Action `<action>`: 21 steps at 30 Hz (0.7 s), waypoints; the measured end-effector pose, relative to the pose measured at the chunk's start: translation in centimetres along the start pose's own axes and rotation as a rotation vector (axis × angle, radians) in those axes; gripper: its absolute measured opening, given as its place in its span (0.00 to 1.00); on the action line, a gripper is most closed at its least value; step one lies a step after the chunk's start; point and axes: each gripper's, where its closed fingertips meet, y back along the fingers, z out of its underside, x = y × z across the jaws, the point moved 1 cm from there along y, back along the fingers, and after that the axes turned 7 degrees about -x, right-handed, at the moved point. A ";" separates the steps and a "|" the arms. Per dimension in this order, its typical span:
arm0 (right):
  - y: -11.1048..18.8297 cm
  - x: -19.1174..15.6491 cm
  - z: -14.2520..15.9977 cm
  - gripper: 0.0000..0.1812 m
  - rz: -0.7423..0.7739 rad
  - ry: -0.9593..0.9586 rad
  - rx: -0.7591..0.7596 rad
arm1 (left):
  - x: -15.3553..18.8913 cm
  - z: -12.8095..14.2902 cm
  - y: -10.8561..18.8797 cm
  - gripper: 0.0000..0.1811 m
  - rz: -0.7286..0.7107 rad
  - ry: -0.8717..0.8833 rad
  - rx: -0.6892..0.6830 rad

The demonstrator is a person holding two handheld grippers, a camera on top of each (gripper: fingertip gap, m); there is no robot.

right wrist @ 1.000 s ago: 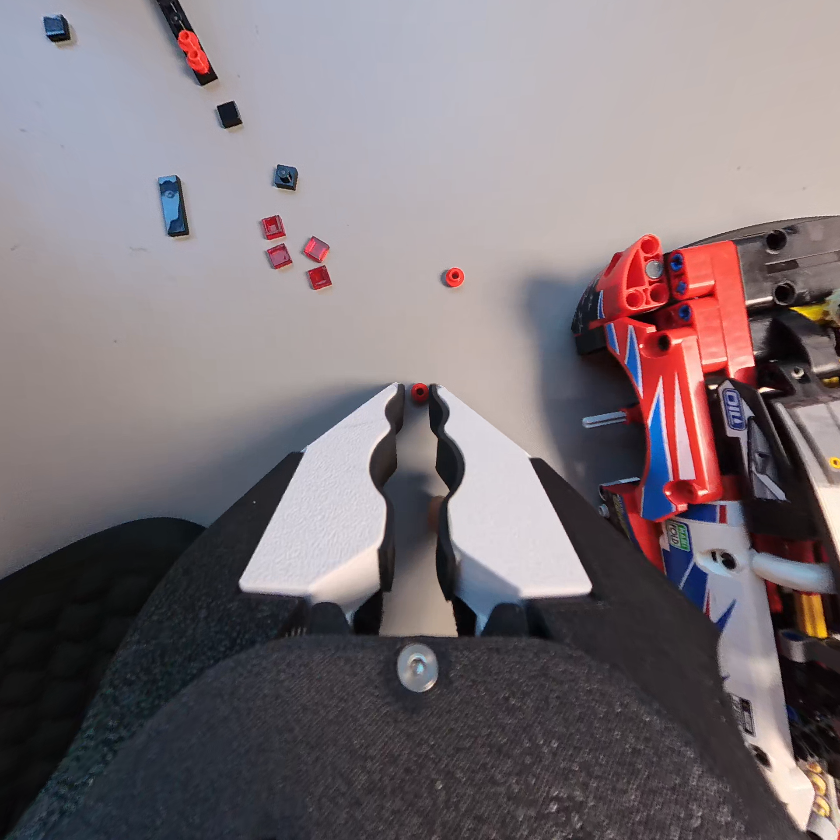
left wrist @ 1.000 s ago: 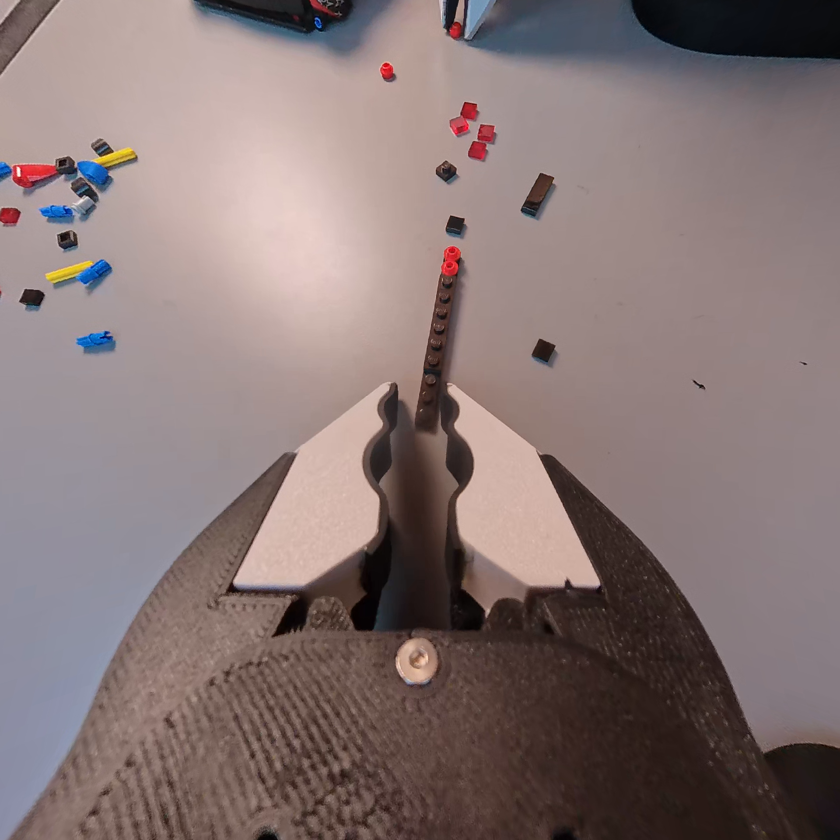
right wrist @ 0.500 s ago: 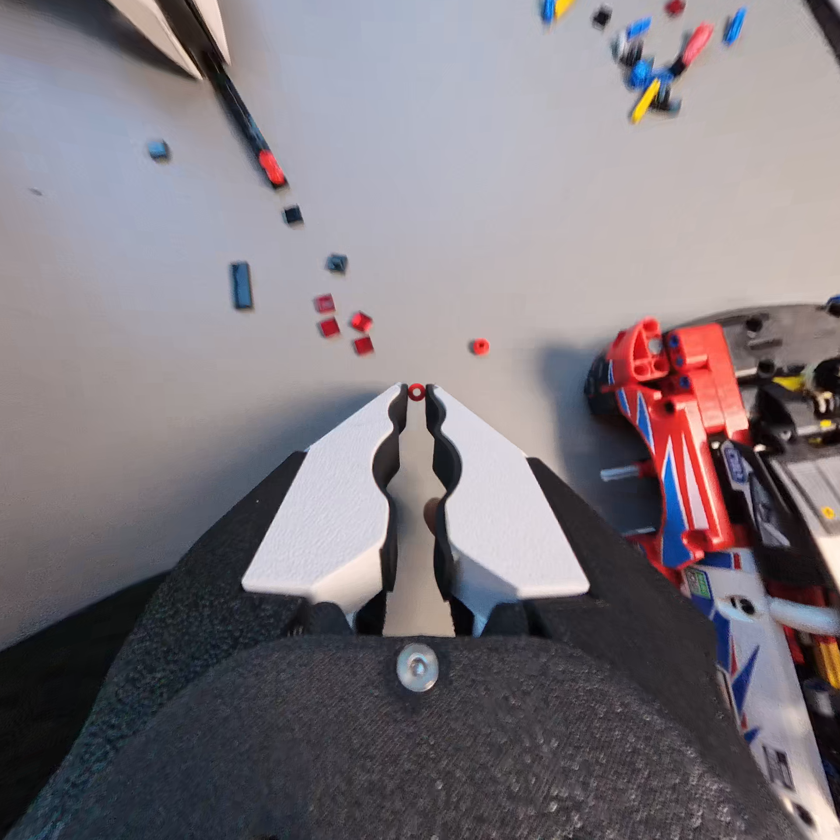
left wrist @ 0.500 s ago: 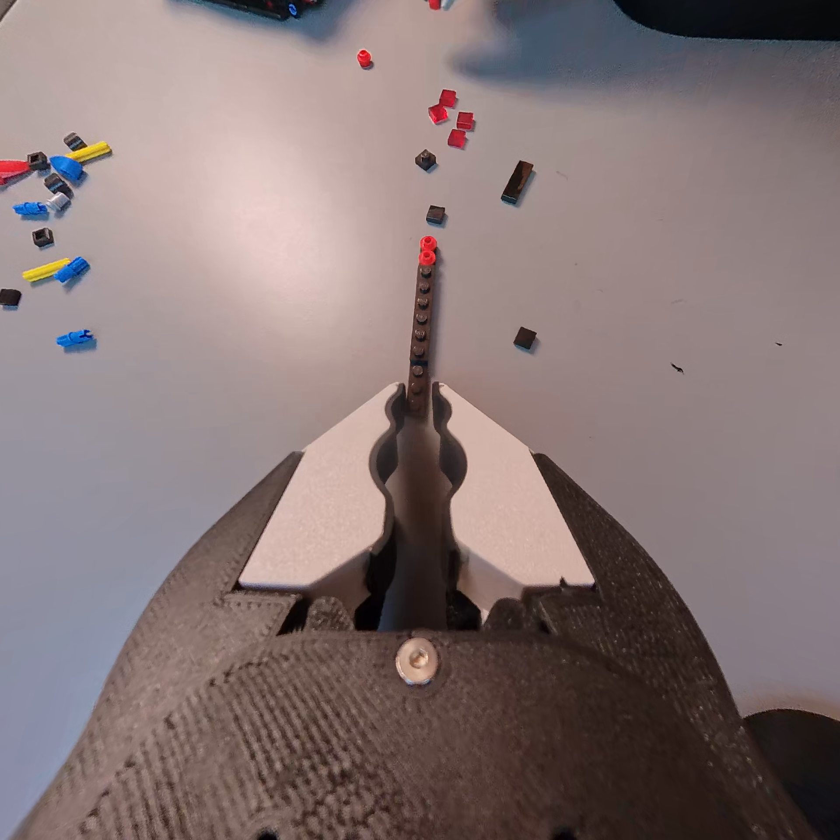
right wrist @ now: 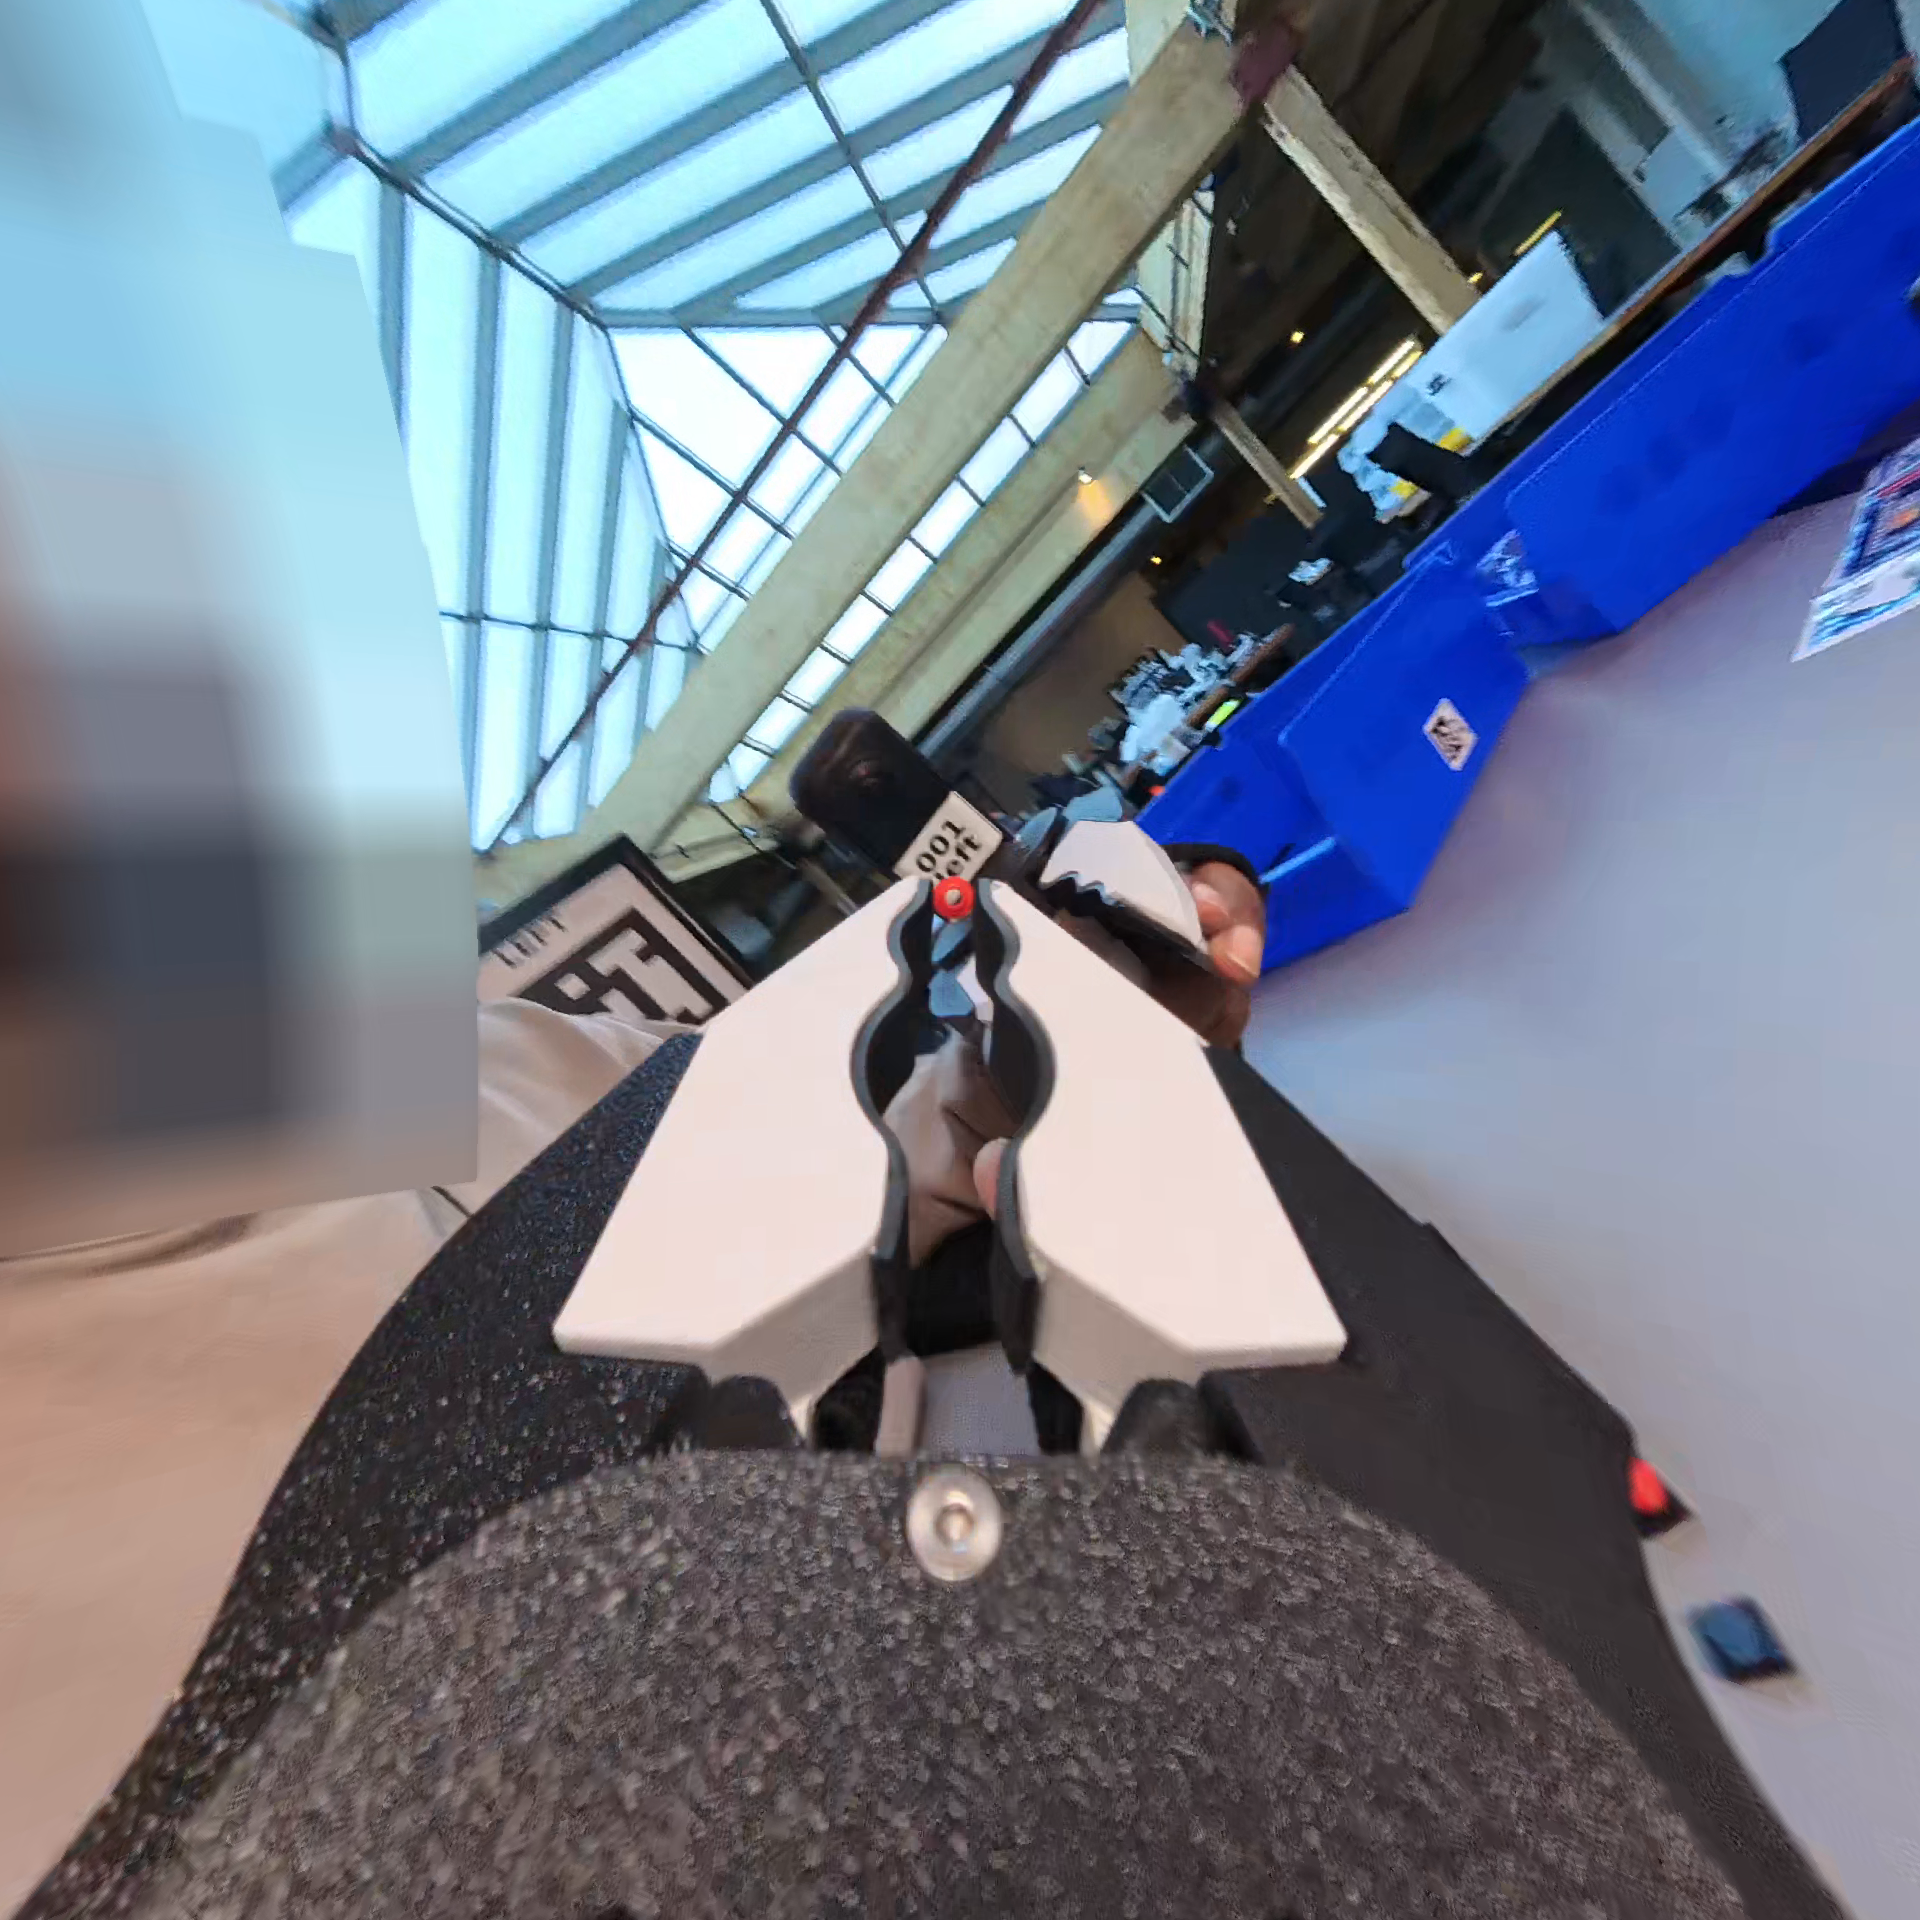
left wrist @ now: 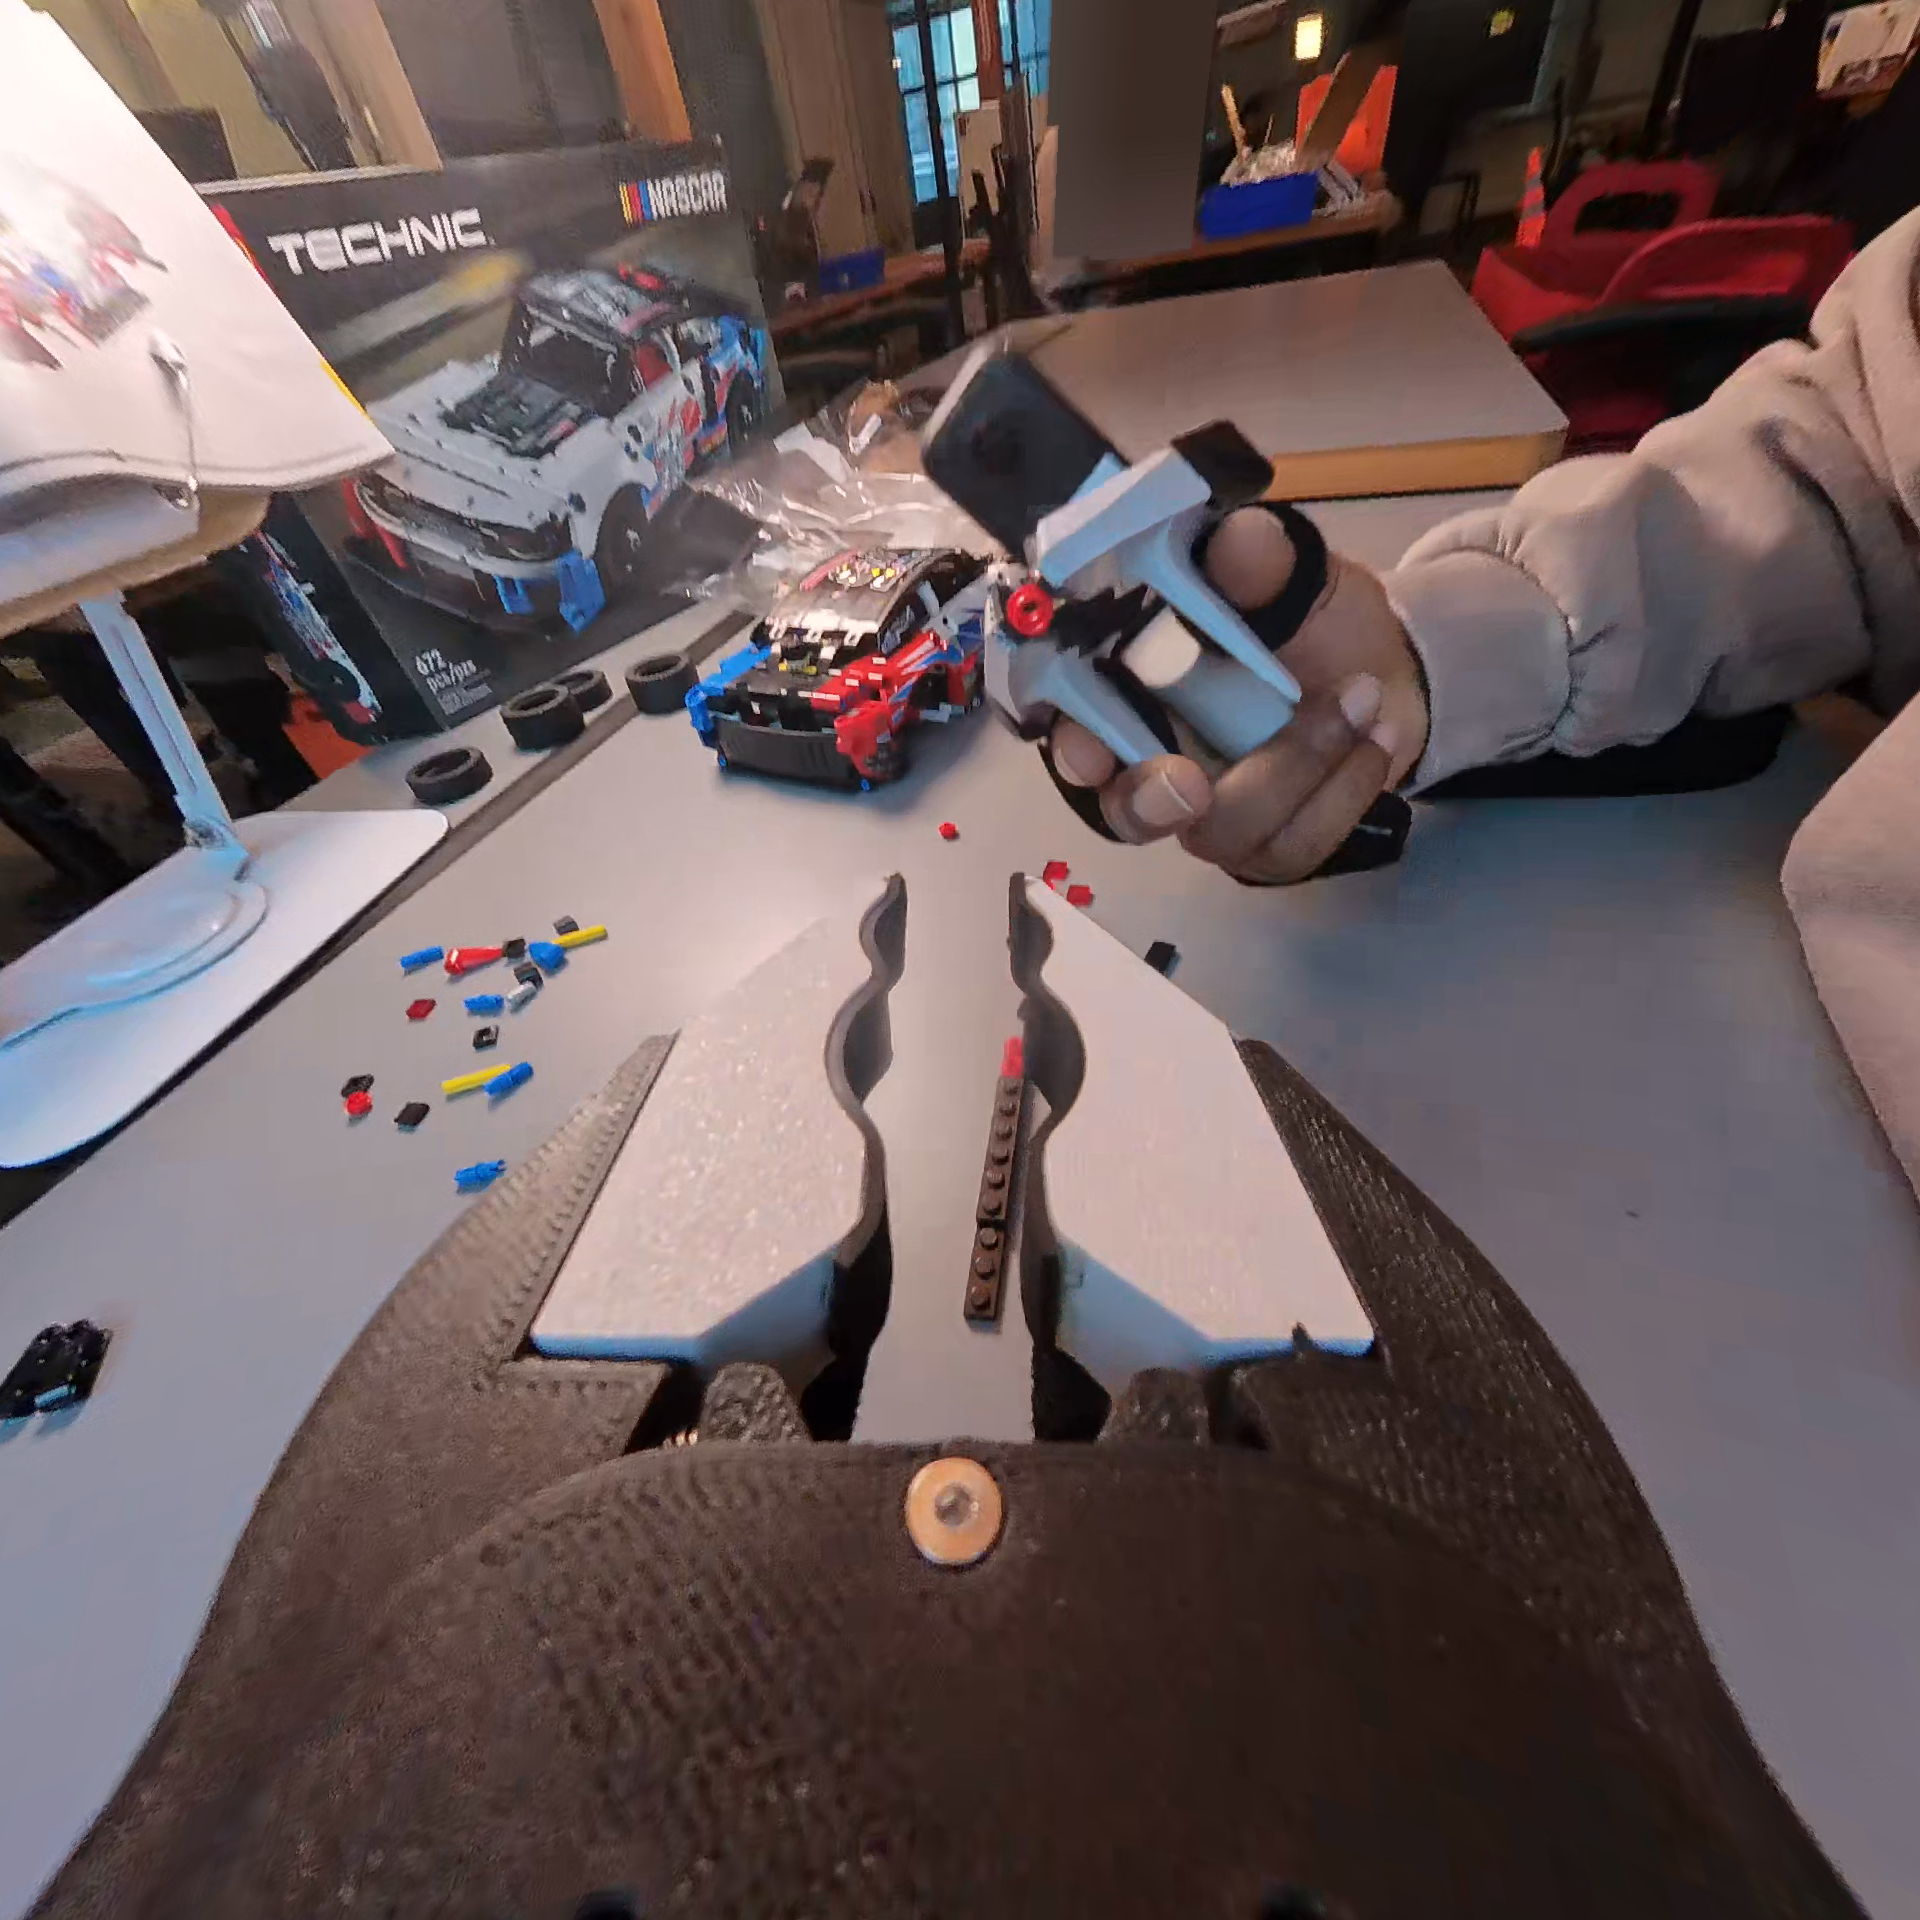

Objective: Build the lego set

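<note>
My left gripper [left wrist: 954, 888] is open and empty, tilted up over the grey table [left wrist: 1507, 1039]. A long black studded plate [left wrist: 995, 1174] with a red stud [left wrist: 1010, 1058] at its far end lies on the table, seen through the gap close to the right finger. My right gripper [right wrist: 952, 900] is shut on a small red round stud [right wrist: 952, 898], raised off the table and pointing at the left gripper [right wrist: 1117, 894]. In the left wrist view it is held in a hand [left wrist: 1247, 769], up and right, with the red stud [left wrist: 1029, 608] at its tips.
A partly built red, black and white lego car [left wrist: 842, 675] stands at the back, with loose tyres [left wrist: 540, 717] and the set's box [left wrist: 520, 416] behind it. Small loose pieces [left wrist: 488, 997] lie at the left. A white stand [left wrist: 156, 883] is far left. Blue bins [right wrist: 1558, 540] line the table. There is about 5 cm between the tips of the two grippers. My left tips are roughly 11 cm from the long black studded plate [left wrist: 995, 1174].
My left gripper has opened, let go of the black plate and tilted up. My right gripper has lifted off the table with the red stud and swung to face the left gripper.
</note>
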 end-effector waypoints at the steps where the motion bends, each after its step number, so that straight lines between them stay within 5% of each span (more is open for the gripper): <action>1: 0.1 -0.2 -0.1 0.02 -0.047 -0.052 0.028 | 0.1 -0.7 0.2 0.09 -0.007 -0.005 0.030; 8: 0.0 -1.5 0.6 0.03 -0.200 -0.161 0.039 | 1.9 -3.8 0.7 0.09 -0.032 -0.087 0.134; 21: -0.8 -0.2 2.3 0.02 -0.098 -0.131 -0.055 | 3.0 -3.5 0.5 0.03 -0.089 -0.281 0.075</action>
